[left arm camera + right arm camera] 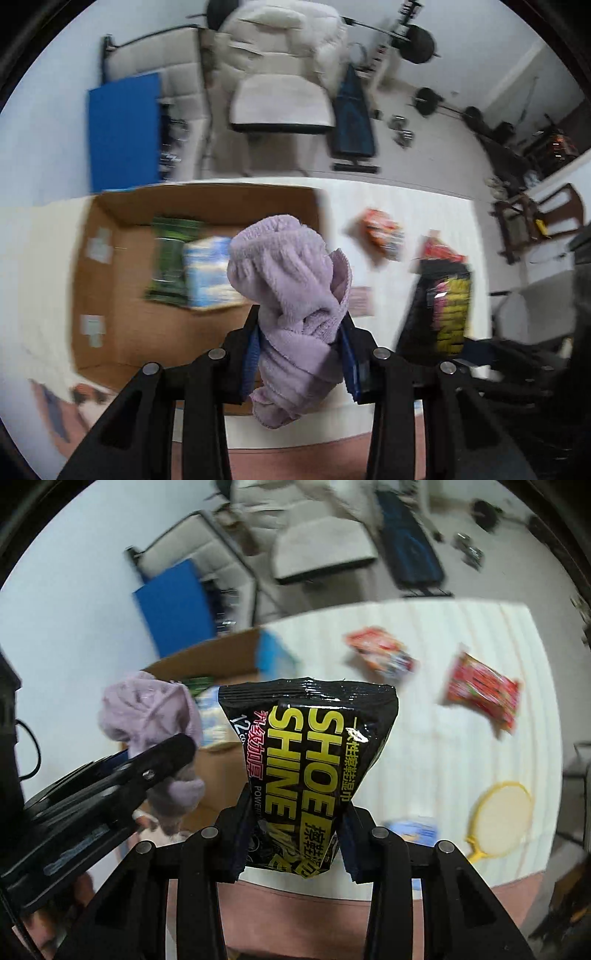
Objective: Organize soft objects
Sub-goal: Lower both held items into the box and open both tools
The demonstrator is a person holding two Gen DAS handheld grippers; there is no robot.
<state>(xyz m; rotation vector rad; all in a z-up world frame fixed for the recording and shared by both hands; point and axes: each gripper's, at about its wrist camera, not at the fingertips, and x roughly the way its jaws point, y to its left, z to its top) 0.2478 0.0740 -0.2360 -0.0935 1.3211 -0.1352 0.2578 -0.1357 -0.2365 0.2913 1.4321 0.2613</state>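
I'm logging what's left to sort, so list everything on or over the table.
Cardboard box: 1, brown, table's left.
Packs in box: 2, green and blue-white.
Towel: 1, lilac, held over box edge.
Shoe-shine wipes pack: 1, black-yellow, held above table.
Snack packets: 2, red-orange, far right of table.
Hand mirror: 1, yellow, near right.
Left gripper: gripping towel.
Right gripper: gripping pack.

The right gripper is clamped on a black shoe shine wipes pack, held up over the desk. To its left, the left gripper pinches a lilac towel near the cardboard box.
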